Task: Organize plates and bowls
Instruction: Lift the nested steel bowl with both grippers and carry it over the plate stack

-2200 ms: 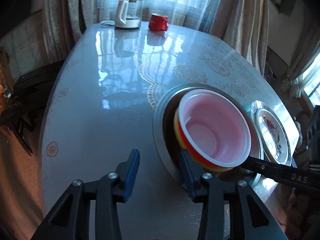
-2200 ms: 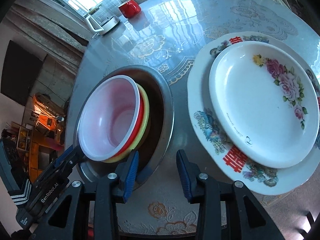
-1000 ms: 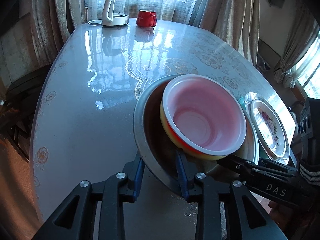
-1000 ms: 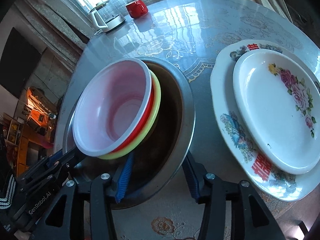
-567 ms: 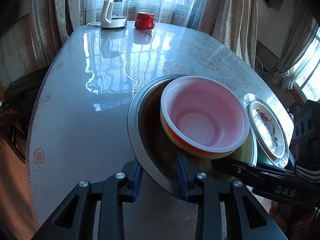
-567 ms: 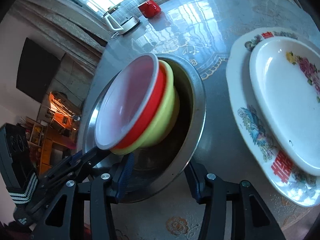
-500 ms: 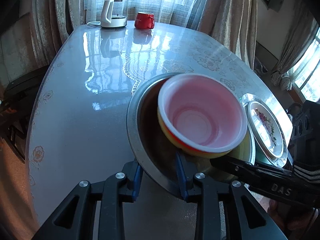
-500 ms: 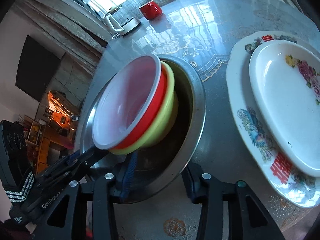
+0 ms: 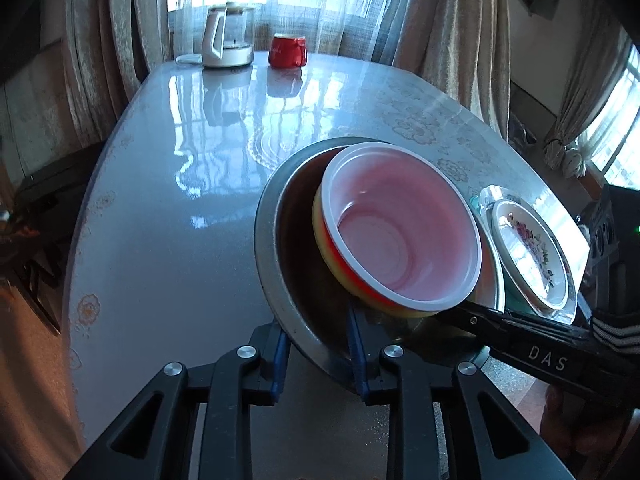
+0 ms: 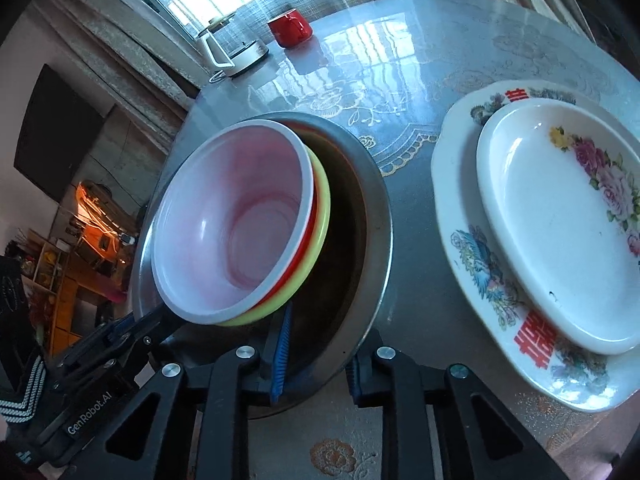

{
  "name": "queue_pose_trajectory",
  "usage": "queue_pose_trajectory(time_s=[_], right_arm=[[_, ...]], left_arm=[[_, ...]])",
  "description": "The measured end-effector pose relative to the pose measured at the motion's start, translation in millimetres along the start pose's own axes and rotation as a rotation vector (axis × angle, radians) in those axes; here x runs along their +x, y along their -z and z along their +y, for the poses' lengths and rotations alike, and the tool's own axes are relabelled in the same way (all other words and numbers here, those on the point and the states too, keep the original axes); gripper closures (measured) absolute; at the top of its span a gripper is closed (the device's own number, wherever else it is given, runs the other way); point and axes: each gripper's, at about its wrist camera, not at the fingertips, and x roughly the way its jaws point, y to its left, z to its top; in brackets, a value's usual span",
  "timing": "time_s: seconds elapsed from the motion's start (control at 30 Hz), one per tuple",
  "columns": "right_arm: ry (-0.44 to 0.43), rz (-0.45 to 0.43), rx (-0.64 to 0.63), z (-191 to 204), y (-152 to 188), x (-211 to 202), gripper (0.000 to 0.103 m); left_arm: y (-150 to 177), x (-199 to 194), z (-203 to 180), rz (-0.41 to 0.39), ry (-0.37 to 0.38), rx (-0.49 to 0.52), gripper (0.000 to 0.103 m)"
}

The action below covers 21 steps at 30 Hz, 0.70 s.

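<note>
A wide steel bowl [image 9: 276,248] [image 10: 372,216] holds a nested stack of plastic bowls: pink-white [image 9: 400,236] [image 10: 232,220] inside red inside yellow [image 10: 320,216], tilted against its wall. My left gripper [image 9: 318,356] is shut on the steel bowl's near rim. My right gripper [image 10: 316,360] is shut on the rim at another side; it shows in the left wrist view [image 9: 520,340] too. The bowl is held tilted above the table. A small floral plate [image 10: 560,220] [image 9: 528,248] lies on a larger patterned plate [image 10: 472,248].
A glossy oval table [image 9: 180,200] [image 10: 380,60] with a lace pattern. A white kettle [image 9: 226,38] [image 10: 236,52] and a red mug [image 9: 287,51] [image 10: 290,28] stand at its far end by curtains. Furniture lies beyond the table's left edge.
Both grippers closed on the steel bowl's rim and lifted it. The bowl stack tipped inside it, then settled flatter. The plates have not moved.
</note>
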Motion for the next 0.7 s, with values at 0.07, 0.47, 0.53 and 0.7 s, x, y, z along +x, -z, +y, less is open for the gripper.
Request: queue_pose_trajectory(time_s=[0.07, 0.47, 0.53, 0.7], right_arm=[[-0.008, -0.005, 0.001, -1.2, -0.4, -1.5, 0.081], [-0.013, -0.084, -0.020, 1.7, -4.2, -31.5, 0.081], [-0.014, -0.108, -0.018, 0.7, -6.3, -40.7, 0.081], [-0.004, -0.165, 0.007, -8.3, -9.1, -63.9, 0.081]], left_arm=[[1.5, -3.0, 2.2, -0.010, 0.009, -0.010, 0.076], [-7.2, -24.4, -11.1, -0.114, 0.014, 0.003, 0.076], [-12.2, -28.5, -18.2, -0.133, 0.025, 0.016, 0.076], [-24.1, -33.9, -38.4, -0.172, 0.058, 0.057, 0.077]])
